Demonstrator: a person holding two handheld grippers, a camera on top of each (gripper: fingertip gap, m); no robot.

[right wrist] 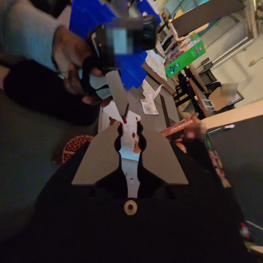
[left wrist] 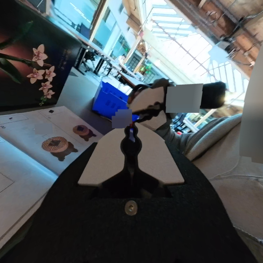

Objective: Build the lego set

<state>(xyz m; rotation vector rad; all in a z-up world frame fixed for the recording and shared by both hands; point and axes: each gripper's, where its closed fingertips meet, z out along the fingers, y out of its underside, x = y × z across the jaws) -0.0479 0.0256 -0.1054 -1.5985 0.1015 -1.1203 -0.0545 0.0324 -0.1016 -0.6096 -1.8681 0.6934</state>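
Matte grey pads of our left gripper point(left wrist: 131, 128) are pinching a small dark-red brick point(left wrist: 131, 124) at their tips. At one o'clock our right gripper point(right wrist: 128, 125) is gaping slightly, unladen, beside it. Below are lying a glossy open instruction booklet point(left wrist: 28, 136) and a studded round brown build point(right wrist: 74, 145).

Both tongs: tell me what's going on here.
A person holds tongs in each hand above an open instruction booklet on a grey table. The left tongs are shut on a small dark red piece. The right tongs stand open just beside that piece, gripping nothing. A round brown studded build lies nearby.
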